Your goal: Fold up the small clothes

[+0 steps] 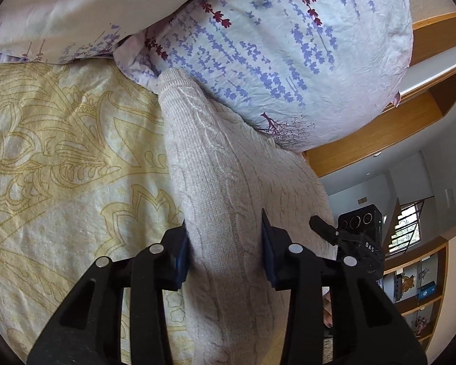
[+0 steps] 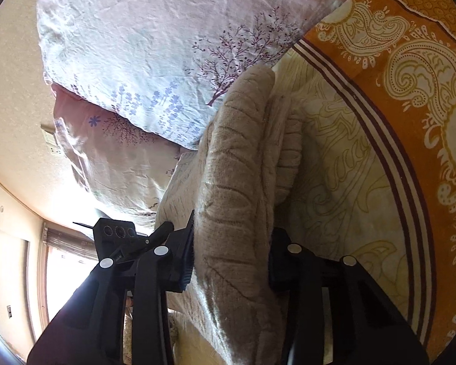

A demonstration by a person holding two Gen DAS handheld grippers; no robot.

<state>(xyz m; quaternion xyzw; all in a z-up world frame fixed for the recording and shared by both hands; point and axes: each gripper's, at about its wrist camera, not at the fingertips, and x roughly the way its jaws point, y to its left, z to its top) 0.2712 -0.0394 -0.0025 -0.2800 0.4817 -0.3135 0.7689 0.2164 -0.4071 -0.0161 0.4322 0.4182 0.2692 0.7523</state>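
Observation:
A cream cable-knit sweater [image 1: 203,152] lies on the yellow patterned bedspread [image 1: 60,158], its ribbed cuff end against a pillow. A thick fold of the knit fills the gap of my left gripper [image 1: 225,243], and both pads press on it. In the right wrist view the same sweater [image 2: 237,140] runs bunched up between the pads of my right gripper [image 2: 231,249], which is shut on it too. Each view shows the other gripper's black camera housing [image 1: 360,222] [image 2: 115,231] close beside it, across the garment.
A large floral pillow [image 1: 288,45] [image 2: 155,45] sits just beyond the sweater, with a second one [image 1: 60,9] to its left. A wooden headboard [image 1: 380,127] and shelves [image 1: 416,286] are at the right. An orange patterned border [image 2: 410,60] edges the bedspread, and a window [image 2: 67,273] is at lower left.

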